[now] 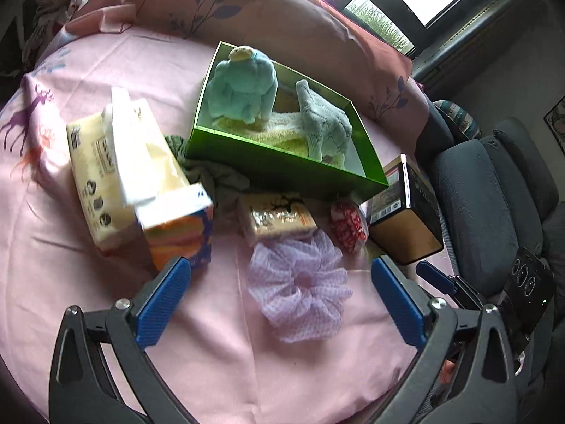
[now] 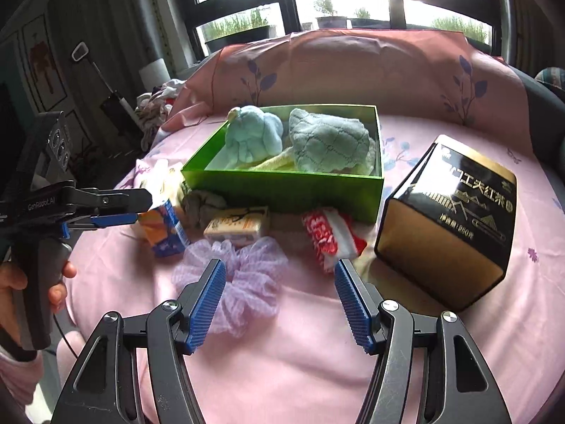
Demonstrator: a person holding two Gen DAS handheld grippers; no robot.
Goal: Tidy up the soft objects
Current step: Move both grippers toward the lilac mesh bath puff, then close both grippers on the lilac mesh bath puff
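Note:
A lilac mesh scrunchie [image 1: 300, 286] lies on the pink sheet, just ahead of my left gripper [image 1: 280, 265], which stands wide open with nothing between its pads. My right gripper [image 2: 280, 282] is open too; the scrunchie [image 2: 240, 282] rests by its left finger without being pressed. Behind it stands a green box [image 2: 282, 187] that holds a teal plush toy [image 2: 254, 134], a grey-green towel [image 2: 328, 145] and a yellow cloth. A red-and-white cloth [image 2: 328, 236] and a dark green rag [image 1: 219, 180] lie in front of the box.
Tissue packs [image 1: 120, 166] and an orange carton [image 2: 164, 228] lie on the left, a small beige box [image 2: 236, 228] in the middle, and a black-and-gold tea box [image 2: 455, 226] on the right. A pink pillow [image 2: 353, 70] backs the bed. A hand holds the left gripper [image 2: 137, 208].

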